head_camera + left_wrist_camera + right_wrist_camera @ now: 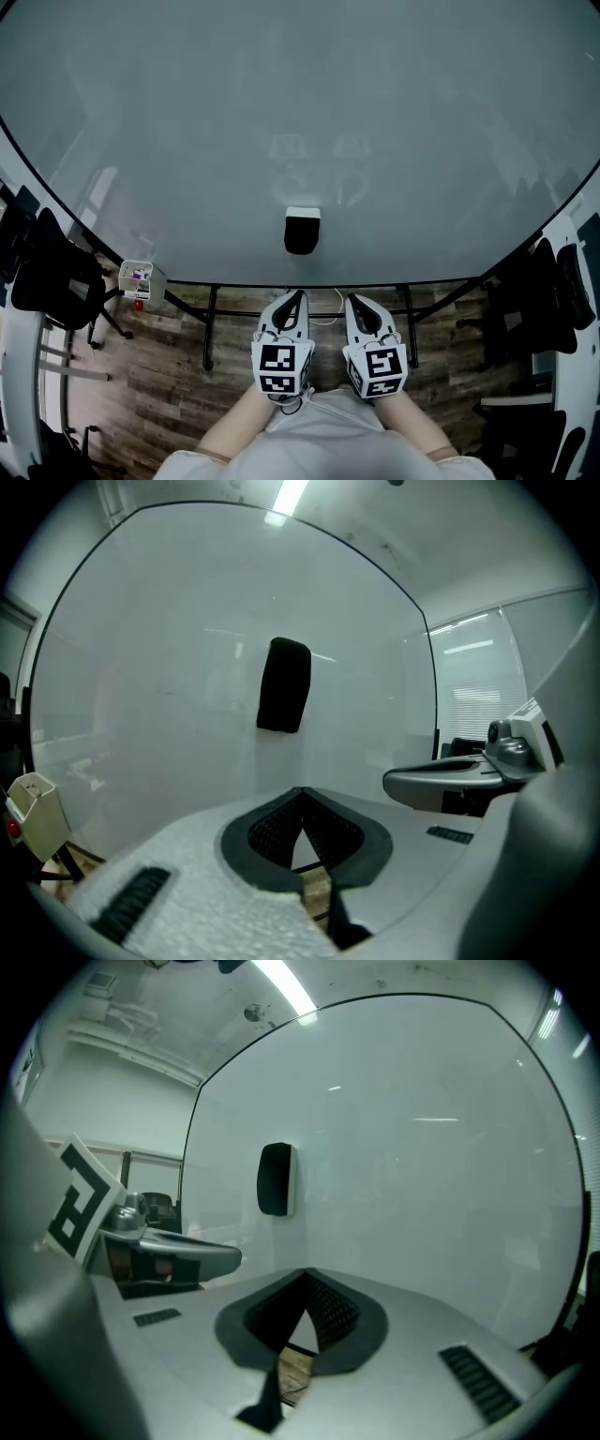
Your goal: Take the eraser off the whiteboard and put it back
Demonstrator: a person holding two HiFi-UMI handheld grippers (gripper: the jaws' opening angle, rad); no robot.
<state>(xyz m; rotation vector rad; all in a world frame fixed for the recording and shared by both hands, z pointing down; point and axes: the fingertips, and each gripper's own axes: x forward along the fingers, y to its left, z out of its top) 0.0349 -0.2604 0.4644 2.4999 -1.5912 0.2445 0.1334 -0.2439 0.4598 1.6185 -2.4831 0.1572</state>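
A black eraser [302, 231] with a white top clings to the lower middle of the big whiteboard [300, 112]. It shows ahead of the jaws as a dark block, the eraser [283, 684] in the left gripper view and the eraser [275, 1179] in the right gripper view. My left gripper [293, 302] and right gripper [356, 307] hang side by side below the board's bottom edge, short of the eraser. Both are shut with their tips meeting, left gripper [300, 792], right gripper [306, 1275], and nothing lies between the pads.
The board stands on black legs [208, 328] over a wood-pattern floor. A small white box [141, 278] hangs at the board's lower left corner. Black office chairs [52, 272] stand at the left, more chairs [544, 300] at the right.
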